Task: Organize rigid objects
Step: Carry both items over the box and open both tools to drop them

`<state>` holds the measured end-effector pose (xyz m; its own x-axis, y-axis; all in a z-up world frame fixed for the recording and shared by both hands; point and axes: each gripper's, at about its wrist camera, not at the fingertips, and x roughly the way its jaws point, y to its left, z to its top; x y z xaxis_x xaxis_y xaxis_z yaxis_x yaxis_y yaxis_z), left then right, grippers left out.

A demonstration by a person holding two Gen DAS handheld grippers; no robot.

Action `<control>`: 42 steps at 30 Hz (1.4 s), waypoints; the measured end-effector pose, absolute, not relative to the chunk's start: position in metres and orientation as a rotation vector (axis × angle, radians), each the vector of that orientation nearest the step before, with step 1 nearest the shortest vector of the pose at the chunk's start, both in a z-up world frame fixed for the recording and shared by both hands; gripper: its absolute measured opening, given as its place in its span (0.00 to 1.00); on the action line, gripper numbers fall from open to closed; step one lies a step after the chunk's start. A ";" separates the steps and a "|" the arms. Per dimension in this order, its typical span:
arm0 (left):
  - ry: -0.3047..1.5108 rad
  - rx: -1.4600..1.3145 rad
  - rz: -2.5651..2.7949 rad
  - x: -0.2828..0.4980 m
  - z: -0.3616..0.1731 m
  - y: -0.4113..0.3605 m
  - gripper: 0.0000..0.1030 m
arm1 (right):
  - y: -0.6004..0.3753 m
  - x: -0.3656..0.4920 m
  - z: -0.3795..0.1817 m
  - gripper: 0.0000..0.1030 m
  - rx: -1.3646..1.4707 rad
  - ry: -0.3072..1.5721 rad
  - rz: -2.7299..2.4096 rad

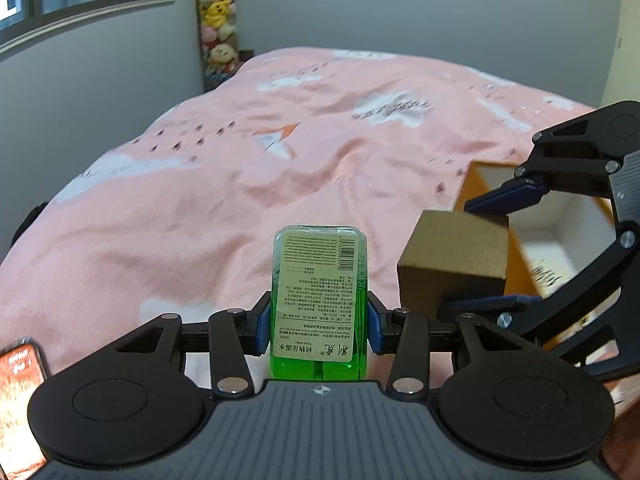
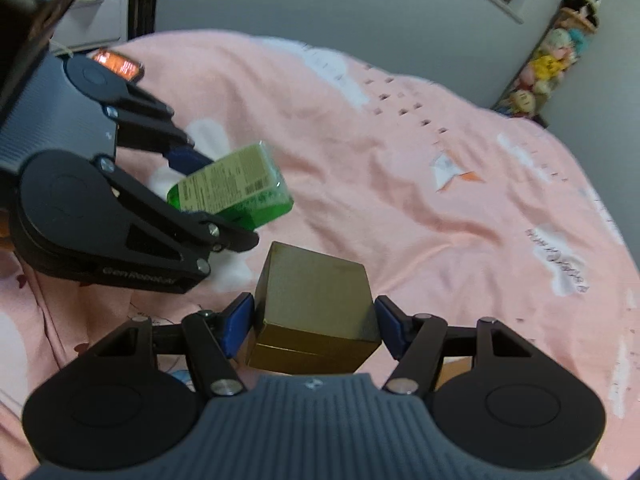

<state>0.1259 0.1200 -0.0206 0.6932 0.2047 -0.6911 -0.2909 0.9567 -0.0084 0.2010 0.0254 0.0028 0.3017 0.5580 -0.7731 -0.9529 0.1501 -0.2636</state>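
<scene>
My left gripper (image 1: 319,324) is shut on a green liquid bottle (image 1: 318,280) with a pale printed label, its blue pads pressing on both sides. The bottle stands lifted above the pink bed. In the right wrist view the same bottle (image 2: 236,184) tilts in the left gripper (image 2: 218,200) at the left. My right gripper (image 2: 315,320) is shut on a gold-brown cardboard box (image 2: 316,292), clamped between its blue pads and raised off the bed. The left wrist view shows that box (image 1: 452,264) in the right gripper (image 1: 470,254), just right of the bottle.
An open orange carton (image 1: 474,188) with a white inside sits behind the right gripper. A rumpled pink bed cover (image 1: 280,140) fills the scene. Plush toys (image 1: 218,32) are stacked in the far corner. A white cabinet (image 2: 108,16) stands at the bed's far side.
</scene>
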 end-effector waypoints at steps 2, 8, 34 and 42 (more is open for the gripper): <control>0.734 -0.115 0.244 0.130 -0.012 0.110 0.50 | 0.013 0.202 0.014 0.63 -0.825 0.560 1.141; 0.664 -0.111 0.094 0.150 0.016 0.072 0.50 | -0.036 0.216 0.035 0.63 -0.795 0.553 1.017; 0.899 -0.153 -0.248 0.298 -0.063 -0.034 0.49 | -0.145 0.290 -0.048 0.63 -0.945 0.772 0.806; 0.947 -0.146 -0.207 0.312 -0.084 -0.030 0.49 | -0.135 0.297 -0.072 0.63 -1.044 0.774 0.851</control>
